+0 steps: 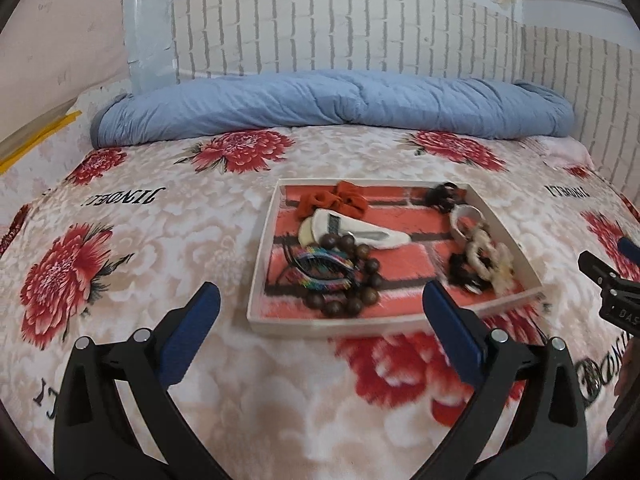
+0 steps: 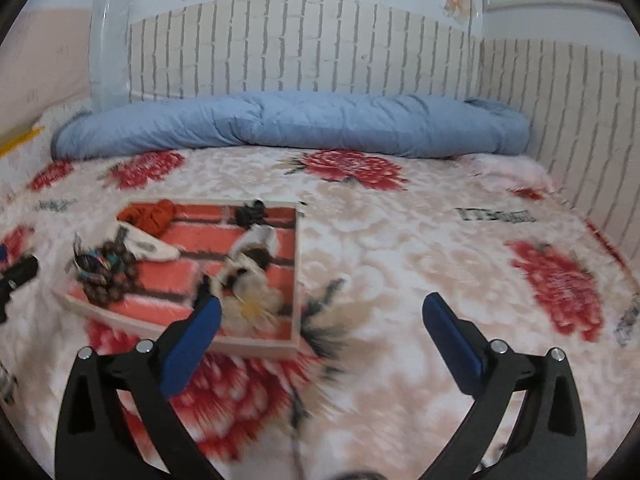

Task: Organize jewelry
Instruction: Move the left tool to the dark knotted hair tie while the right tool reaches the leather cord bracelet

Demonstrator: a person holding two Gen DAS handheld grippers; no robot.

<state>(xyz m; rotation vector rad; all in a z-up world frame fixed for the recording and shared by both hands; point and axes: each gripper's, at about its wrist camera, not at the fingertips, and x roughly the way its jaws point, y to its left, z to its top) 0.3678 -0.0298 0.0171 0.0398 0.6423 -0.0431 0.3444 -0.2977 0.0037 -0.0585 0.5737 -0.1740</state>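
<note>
The tray (image 1: 256, 280) with the jewelry lies on the bed just ahead of the left claw (image 1: 320, 332), which is nearer. The right claw (image 2: 320, 332) has it ahead-left. Both claws are spread wide, holding nothing.

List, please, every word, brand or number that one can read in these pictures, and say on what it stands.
"JINDELI", printed upside down on the blanket.
"DAS", cut off, on the right gripper.
Other print on the blanket repeats but is too blurred or cropped to read.
Nothing readable on the tray or its contents.
</note>
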